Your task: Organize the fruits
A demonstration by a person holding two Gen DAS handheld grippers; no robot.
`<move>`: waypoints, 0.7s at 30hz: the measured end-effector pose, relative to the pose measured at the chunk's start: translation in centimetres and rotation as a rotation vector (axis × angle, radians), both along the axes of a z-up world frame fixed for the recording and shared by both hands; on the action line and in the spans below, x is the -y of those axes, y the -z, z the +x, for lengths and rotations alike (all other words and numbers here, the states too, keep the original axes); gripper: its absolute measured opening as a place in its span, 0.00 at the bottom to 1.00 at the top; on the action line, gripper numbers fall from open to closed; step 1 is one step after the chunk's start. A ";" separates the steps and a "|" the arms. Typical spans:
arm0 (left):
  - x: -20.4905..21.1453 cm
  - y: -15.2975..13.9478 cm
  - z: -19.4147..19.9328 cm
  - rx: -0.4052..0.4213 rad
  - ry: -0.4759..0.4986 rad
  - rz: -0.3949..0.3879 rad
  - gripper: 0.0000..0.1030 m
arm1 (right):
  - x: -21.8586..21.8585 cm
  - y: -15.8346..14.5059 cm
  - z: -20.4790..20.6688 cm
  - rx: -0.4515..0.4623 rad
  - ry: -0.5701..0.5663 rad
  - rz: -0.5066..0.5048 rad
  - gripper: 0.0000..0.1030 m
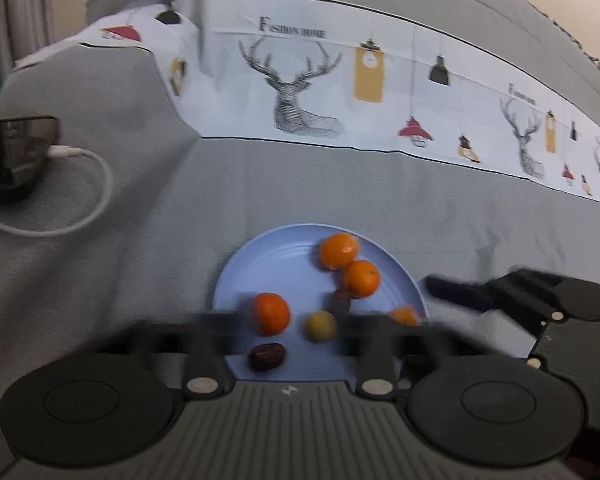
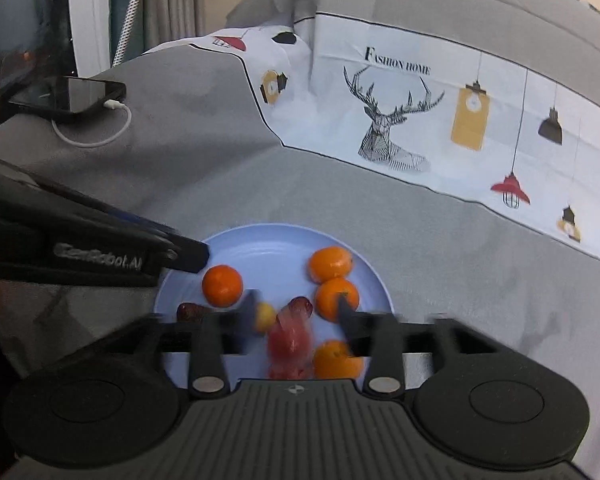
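Phone point(image 2: 70, 94) w/ white cable point(image 2: 96, 136) plugged in — on grey cloth point(image 2: 204, 168), deer-print band point(image 2: 396, 120).

Plate point(image 2: 260, 248): smooth pale-blue plastic, faint sheen. Oranges point(image 2: 222, 285): dimpled, slightly glossy peel. Cover point(image 2: 204, 168): matt grey woven cloth with a printed white band. Phone point(image 2: 80, 94): glossy black. Cable point(image 2: 96, 142): smooth white plastic.
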State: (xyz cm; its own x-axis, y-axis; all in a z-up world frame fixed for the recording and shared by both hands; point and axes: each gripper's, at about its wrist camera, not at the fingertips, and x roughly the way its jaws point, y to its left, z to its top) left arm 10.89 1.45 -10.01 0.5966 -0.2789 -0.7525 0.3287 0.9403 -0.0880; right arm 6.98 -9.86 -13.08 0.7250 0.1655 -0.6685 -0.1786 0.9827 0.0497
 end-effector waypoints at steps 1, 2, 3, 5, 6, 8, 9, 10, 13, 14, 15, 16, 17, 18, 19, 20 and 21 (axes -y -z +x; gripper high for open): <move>-0.2 -0.2 -0.4 0.027 -0.025 0.014 0.99 | -0.1 -0.2 -0.1 0.001 -0.005 -0.003 0.83; -0.5 -0.6 -1.0 0.054 -0.039 0.020 1.00 | -0.1 -0.4 -0.4 0.004 -0.007 -0.007 0.85; -0.6 -0.9 -1.4 0.063 -0.037 0.028 1.00 | -0.1 -0.6 -0.9 -0.001 -0.011 -0.008 0.87; -0.7 -1.2 -2.0 0.037 -0.031 0.057 1.00 | -0.1 -1.0 -2.2 -0.023 -0.006 -0.006 0.94; -0.9 -1.4 -2.4 0.022 -0.036 0.062 1.00 | -0.1 -1.1 -2.9 -0.034 0.000 0.000 0.94; -1.2 -1.8 -3.4 0.002 -0.047 0.065 1.00 | -0.2 -1.3 -4.4 -0.072 0.004 0.022 0.96; -1.3 -2.0 -3.8 -0.011 -0.049 0.071 1.00 | -0.4 -1.4 -5.0 -0.086 0.010 0.030 0.96; -1.3 -2.2 -4.3 -0.023 -0.052 0.075 1.00 | -0.5 -1.5 -5.5 -0.094 0.019 0.037 0.98; -1.3 -2.5 -5.7 -0.041 -0.060 0.090 1.00 | -0.9 -2.2 -6.8 -0.074 0.042 0.017 0.99; -1.2 -2.5 -6.1 -0.042 -0.062 0.098 1.00 | -1.1 -2.5 -7.2 -0.057 0.050 0.005 0.99; -1.1 -2.6 -6.6 -0.042 -0.062 0.109 1.00 | -1.0 -2.9 -7.5 -0.043 0.059 -0.001 0.99; -1.0 -2.7 -6.9 -0.042 -0.064 0.118 1.00 | -1.0 -3.2 -7.7 -0.031 0.070 -0.004 0.99; -0.9 -2.8 -7.3 -0.039 -0.066 0.126 1.00 | -0.9 -3.5 -8.0 -0.023 0.080 -0.008 0.99; -1.0 -3.0 -7.5 -0.033 -0.071 0.124 1.00 | -0.8 -3.7 -8.3 -0.016 0.089 -0.012 0.99; -1.1 -3.3 -7.8 -0.027 -0.076 0.125 1.00 | -0.7 -3.9 -8.7 -0.008 0.101 -0.016 0.99; -1.1 -3.5 -8.1 -0.023 -0.080 0.128 1.00 | -0.5 -4.2 -9.0 -0.001 0.111 -0.020 0.99; -1.1 -3.7 -8.3 -0.020 -0.085 0.131 1.00 | -0.6 -4.3 -9.3 0.004 0.118 -0.023 0.99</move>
State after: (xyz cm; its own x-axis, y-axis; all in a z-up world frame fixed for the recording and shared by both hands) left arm 2.57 2.58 -6.33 0.5984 -0.1269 -0.7911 0.2465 0.9686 0.0311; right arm -2.27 -9.30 -8.74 0.7412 0.0639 -0.6683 -0.0619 0.9977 0.0266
